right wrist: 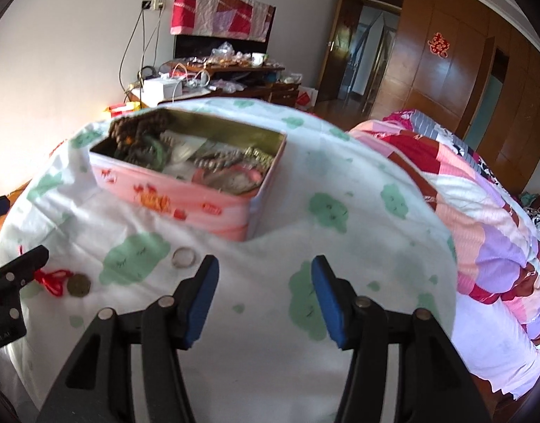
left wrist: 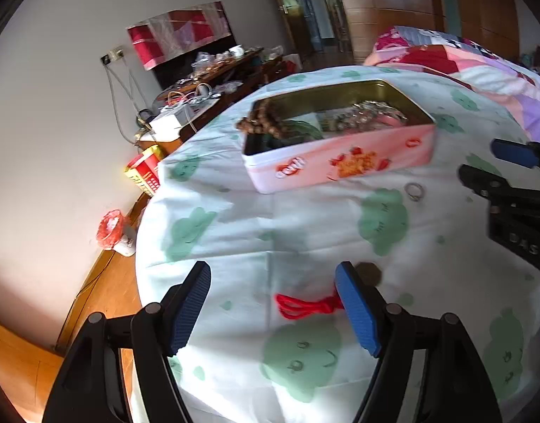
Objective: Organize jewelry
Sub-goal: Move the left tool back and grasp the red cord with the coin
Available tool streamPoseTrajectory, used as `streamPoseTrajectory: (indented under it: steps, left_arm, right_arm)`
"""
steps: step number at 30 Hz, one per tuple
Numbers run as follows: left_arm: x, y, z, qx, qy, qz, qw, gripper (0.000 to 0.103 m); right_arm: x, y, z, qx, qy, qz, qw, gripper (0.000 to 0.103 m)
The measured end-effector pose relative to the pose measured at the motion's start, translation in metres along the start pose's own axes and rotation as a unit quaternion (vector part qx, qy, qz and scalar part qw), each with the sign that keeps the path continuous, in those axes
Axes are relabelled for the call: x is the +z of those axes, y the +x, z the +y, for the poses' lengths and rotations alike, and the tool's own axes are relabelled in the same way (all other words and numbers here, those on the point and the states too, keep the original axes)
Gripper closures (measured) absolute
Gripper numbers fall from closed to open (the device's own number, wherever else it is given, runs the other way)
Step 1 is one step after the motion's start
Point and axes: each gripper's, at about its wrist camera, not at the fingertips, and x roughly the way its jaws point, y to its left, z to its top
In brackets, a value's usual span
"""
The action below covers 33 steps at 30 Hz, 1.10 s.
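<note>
A pink open tin [left wrist: 340, 162] [right wrist: 185, 194] holding brown beads, a green bangle and other jewelry sits on the cloud-print sheet. A silver ring [left wrist: 413, 191] [right wrist: 182, 257] lies on the sheet in front of the tin. A red cord [left wrist: 305, 306] [right wrist: 53, 281] with a round brown pendant [right wrist: 78, 284] lies nearer. My left gripper [left wrist: 273, 308] is open just above the red cord, its right finger over the pendant. My right gripper [right wrist: 264, 299] is open and empty, just right of the ring.
A patchwork quilt [right wrist: 481, 218] lies on the right. A cluttered wooden desk [right wrist: 220, 70] stands against the far wall. The bed's left edge drops to a wooden floor [left wrist: 104, 292] with a red-and-white cup [left wrist: 113, 234].
</note>
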Motion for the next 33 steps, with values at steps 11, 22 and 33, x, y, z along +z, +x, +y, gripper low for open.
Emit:
streamPoseTrajectory:
  steps: [11, 22, 33]
  left_arm:
    - [-0.009, 0.01, -0.005, -0.018, -0.002, 0.018, 0.9997, 0.03]
    - [-0.008, 0.025, 0.003, -0.021, -0.006, 0.006, 0.9997, 0.028]
    - [0.014, 0.057, 0.025, -0.02, -0.024, 0.006, 0.9995, 0.026]
  right_arm:
    - [-0.006, 0.0, 0.0, -0.006, 0.004, -0.001, 1.0, 0.042]
    - [-0.009, 0.001, 0.005, -0.002, -0.001, 0.002, 1.0, 0.041]
    - [-0.01, 0.003, 0.009, 0.008, -0.005, 0.006, 1.0, 0.04]
